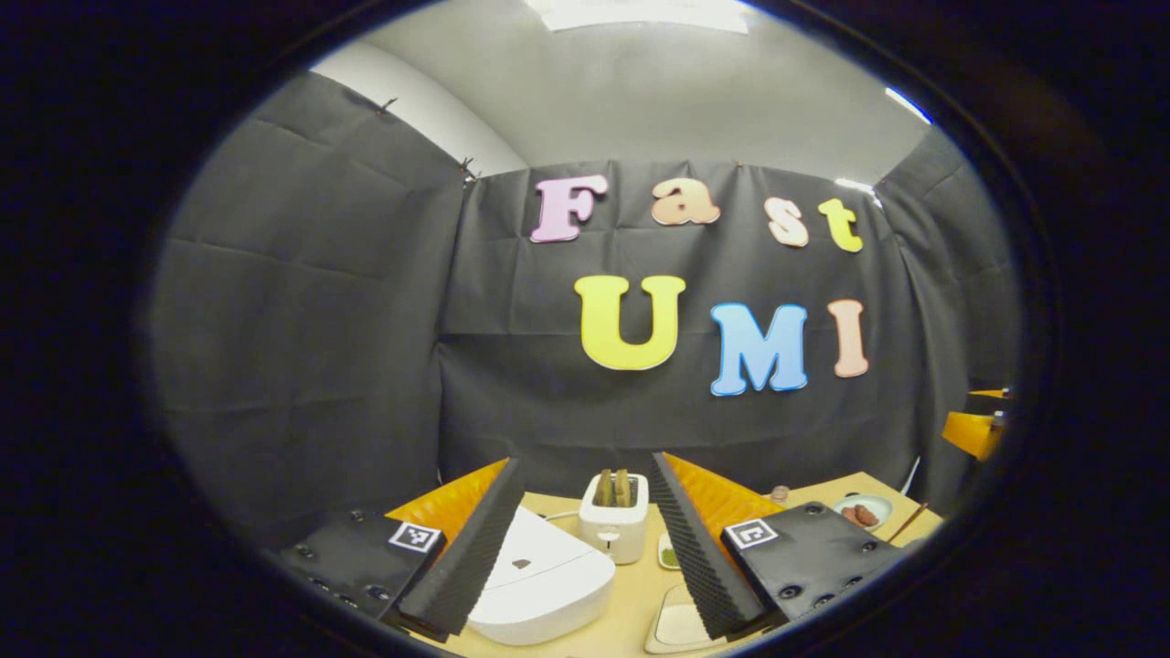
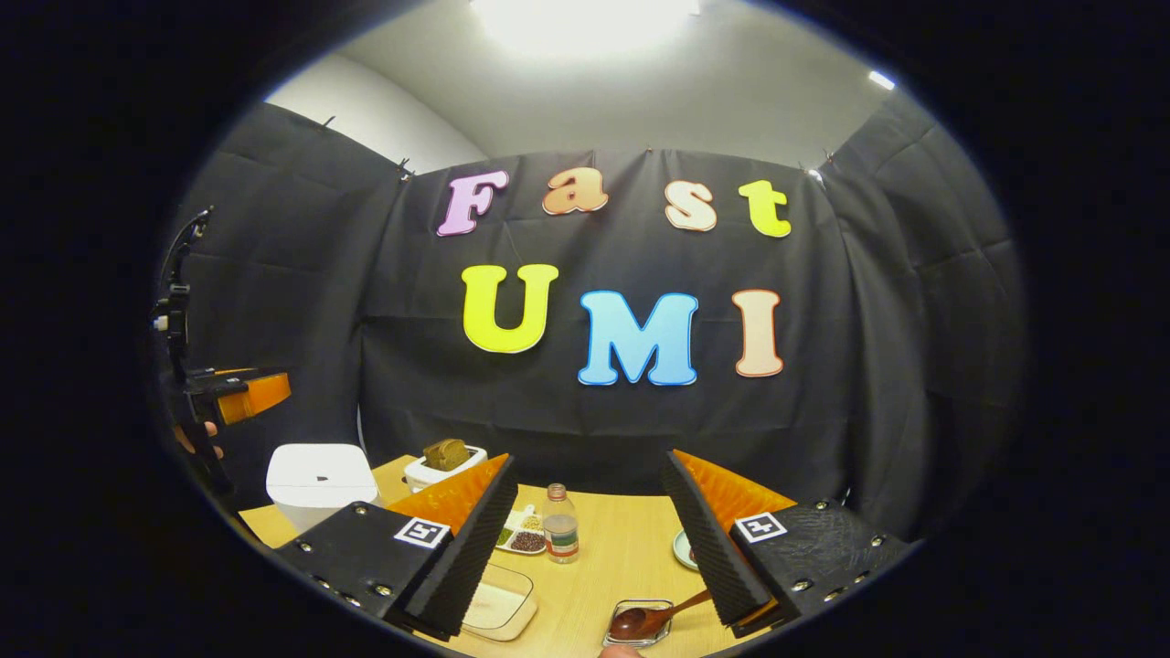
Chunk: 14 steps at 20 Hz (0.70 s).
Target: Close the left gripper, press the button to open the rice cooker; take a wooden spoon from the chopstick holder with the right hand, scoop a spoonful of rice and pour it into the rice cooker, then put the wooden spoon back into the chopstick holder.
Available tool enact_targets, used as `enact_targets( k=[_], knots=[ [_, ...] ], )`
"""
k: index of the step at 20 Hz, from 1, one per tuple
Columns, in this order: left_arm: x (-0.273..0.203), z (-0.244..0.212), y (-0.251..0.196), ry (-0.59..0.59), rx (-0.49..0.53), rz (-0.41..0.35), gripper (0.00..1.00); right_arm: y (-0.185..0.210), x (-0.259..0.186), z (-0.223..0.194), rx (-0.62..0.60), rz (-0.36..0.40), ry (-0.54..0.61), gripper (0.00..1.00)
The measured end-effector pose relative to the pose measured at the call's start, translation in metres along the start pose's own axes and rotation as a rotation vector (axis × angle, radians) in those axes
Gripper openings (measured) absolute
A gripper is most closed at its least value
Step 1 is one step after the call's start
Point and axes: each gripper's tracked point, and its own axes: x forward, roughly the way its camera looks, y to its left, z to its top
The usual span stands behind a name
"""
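Note:
The white rice cooker (image 1: 539,576) sits with its lid down, just ahead of my left gripper (image 1: 585,460) and slightly left of centre between its open fingers, which hold nothing. In the right gripper view the rice cooker (image 2: 320,480) stands at the table's far left. A wooden spoon (image 2: 644,621) lies with its bowl in a small holder (image 2: 631,640) at the near edge, below my right gripper (image 2: 590,457), which is open and empty. A clear container of rice (image 2: 498,603) rests by that gripper's left finger. The left gripper (image 2: 242,393) hovers above the cooker, held by a hand (image 2: 196,439).
A white toaster (image 1: 614,525) holding bread stands behind the cooker. On the wooden table (image 2: 603,567) are a small bottle (image 2: 560,523), a divided dish of beans (image 2: 521,535) and a plate (image 1: 864,512) with brown pieces. The other gripper (image 1: 973,429) shows at the far right.

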Motion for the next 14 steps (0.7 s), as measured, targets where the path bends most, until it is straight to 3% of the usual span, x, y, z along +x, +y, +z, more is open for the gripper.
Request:
enact_targets(
  k=[5,8,14],
  knots=[
    [-0.037,-0.006,-0.030,-0.009,0.025,-0.060,0.95,0.022,-0.010,-0.005,-0.031,0.016,-0.023,0.98],
    [-0.047,-0.007,-0.042,-0.031,0.014,-0.089,0.99,0.022,-0.020,-0.012,-0.037,0.016,-0.013,0.97],
    [-0.051,-0.004,-0.045,-0.056,0.008,-0.094,0.98,0.029,-0.022,-0.006,-0.011,0.004,-0.024,0.97]
  ],
)
